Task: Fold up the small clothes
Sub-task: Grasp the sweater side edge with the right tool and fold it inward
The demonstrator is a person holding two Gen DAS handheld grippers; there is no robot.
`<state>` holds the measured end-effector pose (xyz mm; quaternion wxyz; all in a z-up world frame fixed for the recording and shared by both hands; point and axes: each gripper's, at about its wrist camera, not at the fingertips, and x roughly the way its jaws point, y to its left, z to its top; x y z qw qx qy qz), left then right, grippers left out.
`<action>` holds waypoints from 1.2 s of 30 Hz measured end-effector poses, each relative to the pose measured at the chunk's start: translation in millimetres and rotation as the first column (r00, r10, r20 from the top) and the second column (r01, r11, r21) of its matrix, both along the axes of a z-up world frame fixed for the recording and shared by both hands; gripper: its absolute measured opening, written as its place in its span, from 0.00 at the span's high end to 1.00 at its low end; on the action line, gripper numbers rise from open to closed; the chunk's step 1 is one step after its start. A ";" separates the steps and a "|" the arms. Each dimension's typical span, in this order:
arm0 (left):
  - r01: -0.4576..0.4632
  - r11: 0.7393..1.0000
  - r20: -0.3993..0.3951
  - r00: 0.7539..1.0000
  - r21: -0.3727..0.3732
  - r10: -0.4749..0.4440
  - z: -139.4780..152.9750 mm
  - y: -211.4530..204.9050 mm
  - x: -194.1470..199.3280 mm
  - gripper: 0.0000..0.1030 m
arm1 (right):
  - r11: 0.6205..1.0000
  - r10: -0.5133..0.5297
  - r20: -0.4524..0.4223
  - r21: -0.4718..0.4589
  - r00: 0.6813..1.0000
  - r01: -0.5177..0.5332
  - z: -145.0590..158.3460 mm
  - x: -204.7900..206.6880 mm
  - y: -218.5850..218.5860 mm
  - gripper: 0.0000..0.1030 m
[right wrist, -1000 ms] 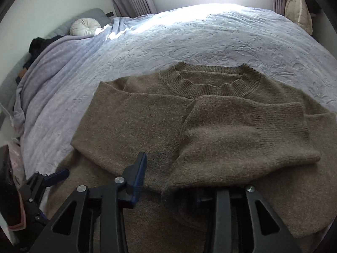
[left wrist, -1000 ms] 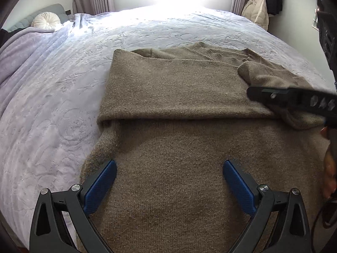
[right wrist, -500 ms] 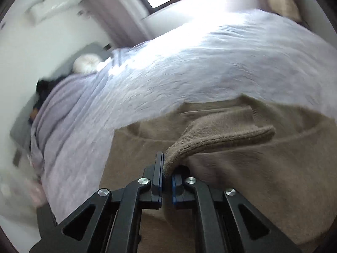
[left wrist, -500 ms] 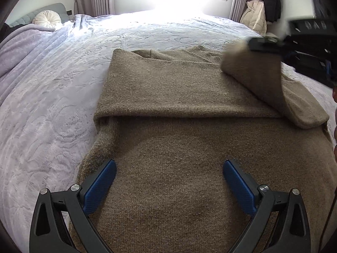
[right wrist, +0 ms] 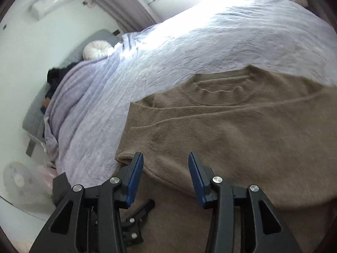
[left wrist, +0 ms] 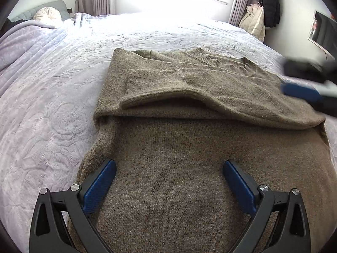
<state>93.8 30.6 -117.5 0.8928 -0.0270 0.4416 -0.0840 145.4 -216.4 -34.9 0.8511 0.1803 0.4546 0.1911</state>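
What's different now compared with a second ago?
The right gripper pinched the right sleeve, carried it across the sweater toward the left side and laid it flat over the chest. Its jaws have just been opening, nothing is between them now, and it has pulled back. The left gripper stayed open over the sweater's lower part; the bedspread and the other folded sleeve look unchanged.

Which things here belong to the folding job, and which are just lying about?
Job: brown knitted sweater; left gripper; right gripper.

Lying about: round cream cushion; black and beige coats; lilac bedspread, merely the work surface.
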 end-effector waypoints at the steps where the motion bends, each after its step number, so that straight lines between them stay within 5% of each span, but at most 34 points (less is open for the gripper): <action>1: 0.003 1.000 -0.007 1.000 -0.006 -0.003 2.6 1.7 0.9 0.01 | 0.998 -0.044 -0.016 0.037 0.999 0.045 -0.8 -10.0 -18.7 0.53; 7: 0.005 0.997 0.057 0.998 -0.080 0.000 54.6 19.5 13.9 0.01 | 0.951 -0.265 -0.103 0.136 0.959 0.277 -15.3 -57.8 -111.2 0.53; 11: -0.009 1.000 0.055 0.998 -0.006 0.009 71.9 7.6 53.3 0.01 | 0.905 -0.373 -0.122 0.172 0.920 0.390 -24.2 -60.2 -141.8 0.54; 12: -0.010 1.000 0.036 0.999 0.029 0.009 67.8 -1.0 61.6 0.01 | 0.883 -0.400 -0.137 0.207 0.906 0.421 -29.5 -57.3 -149.4 0.57; 13: -0.023 0.998 0.022 1.000 0.067 0.021 60.5 -4.7 68.2 0.01 | 0.869 -0.413 -0.151 0.230 0.898 0.438 -33.2 -53.4 -153.5 0.82; 14: -0.038 0.993 0.002 0.999 0.110 0.038 51.6 -7.6 75.1 0.01 | 0.865 -0.415 -0.160 0.236 0.896 0.443 -35.7 -48.4 -154.7 0.92; 17: -0.047 0.983 -0.072 0.995 0.179 0.061 22.1 -3.7 84.9 0.01 | 0.897 -0.396 -0.100 0.171 0.913 0.408 -26.0 -39.2 -150.1 0.92; 21: -0.046 0.991 -0.085 0.995 0.122 0.057 16.2 11.2 83.8 0.01 | 0.909 -0.397 -0.129 0.086 0.909 0.409 -35.2 -42.0 -154.3 0.92; 26: -0.037 0.993 -0.079 0.996 0.115 0.047 23.4 13.9 76.4 0.01 | 0.864 -0.436 -0.162 0.198 0.885 0.462 -44.9 -67.6 -172.1 0.80; 36: 0.008 0.993 -0.045 0.999 0.116 -0.003 52.9 17.5 5.1 0.01 | 0.955 -0.285 -0.035 0.078 0.958 0.287 -15.1 -133.8 -124.0 0.53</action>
